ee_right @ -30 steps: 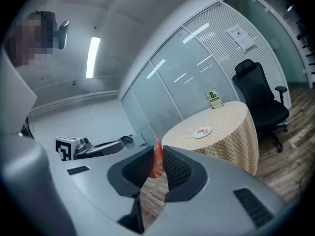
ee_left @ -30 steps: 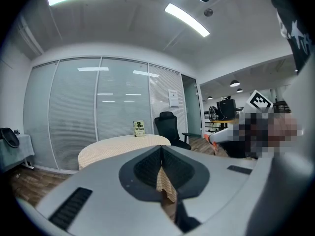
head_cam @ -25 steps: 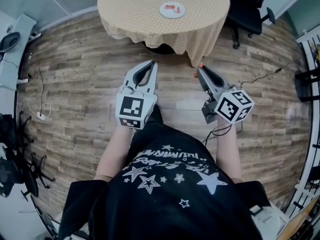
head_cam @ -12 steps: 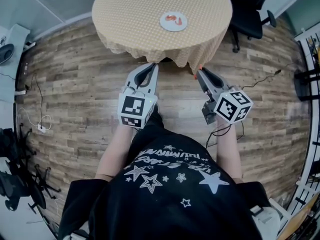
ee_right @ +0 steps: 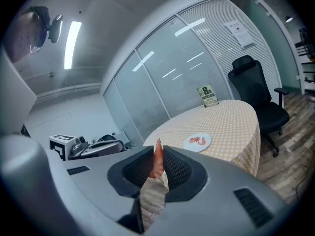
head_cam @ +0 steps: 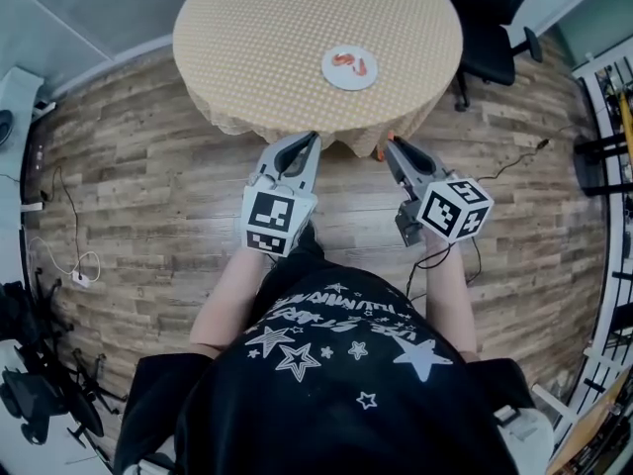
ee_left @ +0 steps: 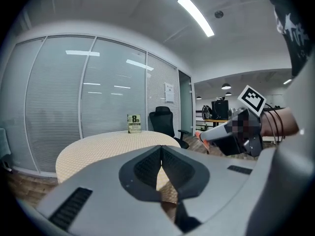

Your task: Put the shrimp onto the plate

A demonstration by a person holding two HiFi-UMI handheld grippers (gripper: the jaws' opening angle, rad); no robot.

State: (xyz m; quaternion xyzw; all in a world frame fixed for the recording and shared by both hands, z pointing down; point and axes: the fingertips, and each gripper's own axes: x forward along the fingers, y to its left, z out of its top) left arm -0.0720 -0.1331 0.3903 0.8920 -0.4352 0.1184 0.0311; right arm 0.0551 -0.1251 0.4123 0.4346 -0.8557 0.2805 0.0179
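Right tongs (ee_right: 157, 149) were clenched on a shrimp (ee_right: 158, 163) standing upright between them. Left tongs (ee_left: 161, 149) were pressed together, holding nothing. Both hung over the wooden floor (head_cam: 148, 196) just short of the round desk (head_cam: 277, 38), where a white plate (head_cam: 346, 80) carried other shrimp (head_cam: 343, 60).

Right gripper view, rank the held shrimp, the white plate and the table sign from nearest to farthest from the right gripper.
1. Held shrimp, pinched between the right gripper's fingers.
2. White plate, on the table's near half, right of the fingers.
3. Table sign, at the table's far edge.
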